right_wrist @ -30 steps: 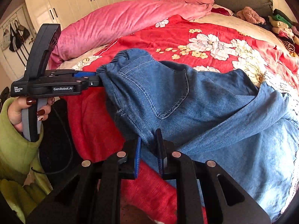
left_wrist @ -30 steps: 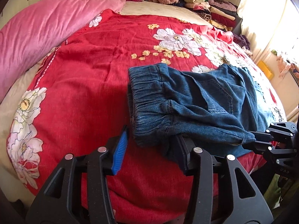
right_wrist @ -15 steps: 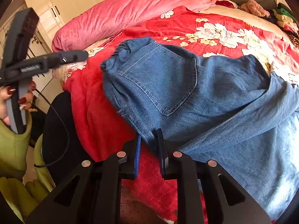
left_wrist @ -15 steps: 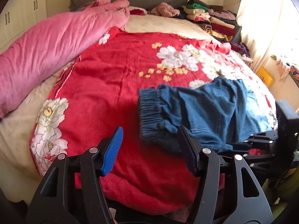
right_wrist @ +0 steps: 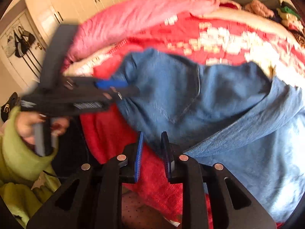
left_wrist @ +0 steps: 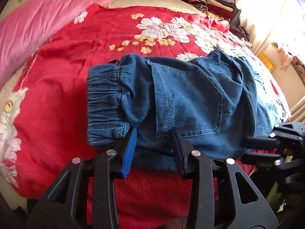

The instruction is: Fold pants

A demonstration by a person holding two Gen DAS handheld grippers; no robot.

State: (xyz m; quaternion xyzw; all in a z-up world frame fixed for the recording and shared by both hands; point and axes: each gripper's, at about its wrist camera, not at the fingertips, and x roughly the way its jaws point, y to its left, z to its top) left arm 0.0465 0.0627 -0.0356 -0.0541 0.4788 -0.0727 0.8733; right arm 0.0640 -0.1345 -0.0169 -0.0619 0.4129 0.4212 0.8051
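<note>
The pants [left_wrist: 181,99], blue denim with an elastic waistband, lie bunched near the front edge of the bed, on a red flowered bedspread [left_wrist: 63,72]. We see the left gripper [left_wrist: 154,141] at the near edge of the denim, just beside the waistband; its jaws are closing with a fold of the fabric between them, and a gap to the cloth is visible on the blue pad [left_wrist: 129,152], so the fold is not yet pinched. From the right wrist camera the same left gripper [right_wrist: 122,87] appears blurred, held by a hand [right_wrist: 30,126] in a green sleeve, its tips at the waistband end of the pants [right_wrist: 190,103]. Our right gripper [right_wrist: 152,147] sits at the lower edge of the denim, where the cloth drops over the side of the bed. Its jaws are opening, a little way apart, with a tongue of denim hanging down between them; whether the pads press on it we cannot tell. A pink quilt [left_wrist: 43,19] lies along the far left of the bed.
</note>
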